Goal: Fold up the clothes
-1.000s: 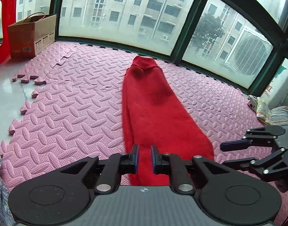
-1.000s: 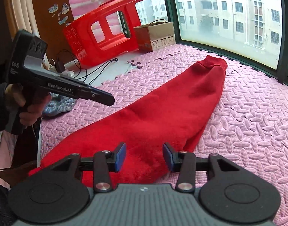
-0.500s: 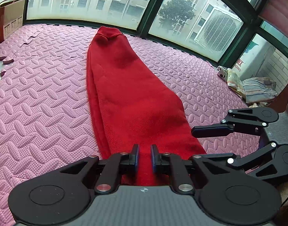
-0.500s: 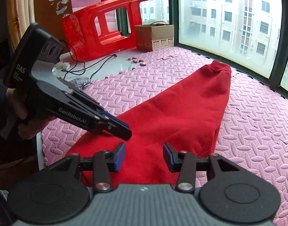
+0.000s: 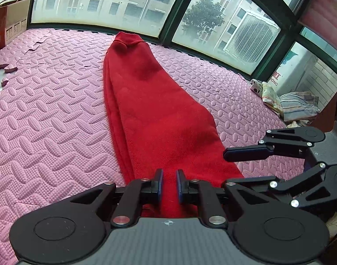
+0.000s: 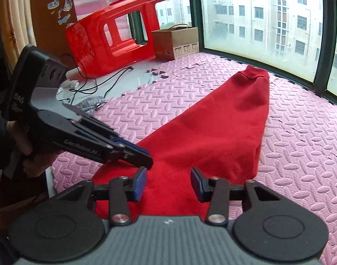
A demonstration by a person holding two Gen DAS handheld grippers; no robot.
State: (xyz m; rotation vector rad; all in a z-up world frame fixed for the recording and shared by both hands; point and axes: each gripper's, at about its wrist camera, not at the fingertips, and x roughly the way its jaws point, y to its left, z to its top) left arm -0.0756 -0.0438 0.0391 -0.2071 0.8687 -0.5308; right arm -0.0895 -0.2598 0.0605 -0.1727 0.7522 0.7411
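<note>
The red sweater (image 5: 155,114) lies lengthwise down the frame's middle on the pink foam mat (image 5: 47,121). My left gripper (image 5: 168,184) has jaws nearly together, empty; my right gripper (image 6: 167,182) is spread. It looks soft, limp and light, so I'd pinch the near hem corners.

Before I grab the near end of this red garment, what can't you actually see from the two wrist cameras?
- Near hem of the red garment: left wrist view, hidden behind the left hand-held gripper.
- Same hem, right wrist view: covered by the right hand-held gripper.
- Sleeves: neither view shows them.
- Labels on the cardboard box: too small.
</note>
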